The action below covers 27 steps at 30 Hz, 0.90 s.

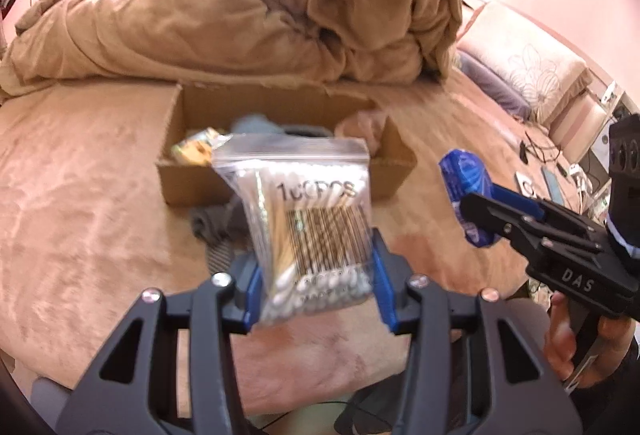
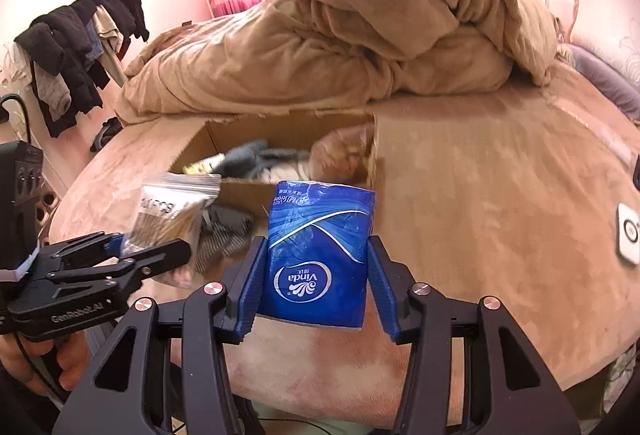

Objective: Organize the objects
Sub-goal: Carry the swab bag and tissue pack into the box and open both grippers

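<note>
While both hand-held tools hover above a tan plush bedspread (image 2: 500, 195), the left gripper (image 1: 316, 287) is clamped on a clear zip-top bag of wooden-stemmed cotton swabs (image 1: 304, 219), held upright with its long axis running 6 to 12 o'clock. The right gripper (image 2: 316, 275) is closed around a blue plastic-wrapped pack of tissues (image 2: 320, 255), also standing on end. An open brown cardboard box (image 1: 200, 183) lies at 12 o'clock from both claws, just beyond the carried items; judged from the left wrist view, the swab bag is the nearer of the two to its front wall. Inside, a grey-blue cloth (image 2: 256, 159) and a pinkish bundle (image 2: 340, 155) are blurred and partly hidden by the rim. A dark striped fabric (image 2: 224, 235) on the bedspread is mostly covered by the bag.
</note>
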Each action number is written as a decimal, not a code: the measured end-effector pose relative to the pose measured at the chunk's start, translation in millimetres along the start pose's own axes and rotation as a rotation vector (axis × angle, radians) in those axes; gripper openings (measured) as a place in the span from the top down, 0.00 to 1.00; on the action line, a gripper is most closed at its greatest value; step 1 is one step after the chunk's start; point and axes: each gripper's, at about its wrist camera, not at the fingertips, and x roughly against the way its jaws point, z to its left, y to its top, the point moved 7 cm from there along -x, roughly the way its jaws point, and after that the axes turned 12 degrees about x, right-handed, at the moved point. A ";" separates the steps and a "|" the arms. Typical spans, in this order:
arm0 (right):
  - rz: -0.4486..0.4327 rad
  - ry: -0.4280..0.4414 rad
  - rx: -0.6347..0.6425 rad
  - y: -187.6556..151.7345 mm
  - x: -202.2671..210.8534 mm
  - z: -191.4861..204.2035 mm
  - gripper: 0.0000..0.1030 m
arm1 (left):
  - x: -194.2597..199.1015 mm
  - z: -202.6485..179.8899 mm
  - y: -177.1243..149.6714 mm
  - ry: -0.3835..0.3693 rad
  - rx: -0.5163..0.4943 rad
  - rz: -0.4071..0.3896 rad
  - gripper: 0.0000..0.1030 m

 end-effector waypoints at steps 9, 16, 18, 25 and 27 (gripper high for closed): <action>-0.035 0.001 0.021 41.1 1.8 13.2 0.50 | 25.4 26.9 41.2 0.024 0.036 -0.067 0.55; -0.044 0.010 0.028 66.2 -11.9 16.0 0.50 | 26.0 45.6 66.8 0.044 0.056 -0.096 0.55; -0.048 0.014 0.033 72.4 -17.2 17.5 0.50 | 22.5 50.2 74.1 0.048 0.061 -0.100 0.55; -0.037 0.029 0.045 85.4 -41.1 21.4 0.50 | 1.9 63.8 91.8 0.057 0.082 -0.096 0.55; -0.034 0.032 0.045 87.8 -47.2 21.1 0.50 | -5.0 66.2 94.1 0.057 0.086 -0.089 0.55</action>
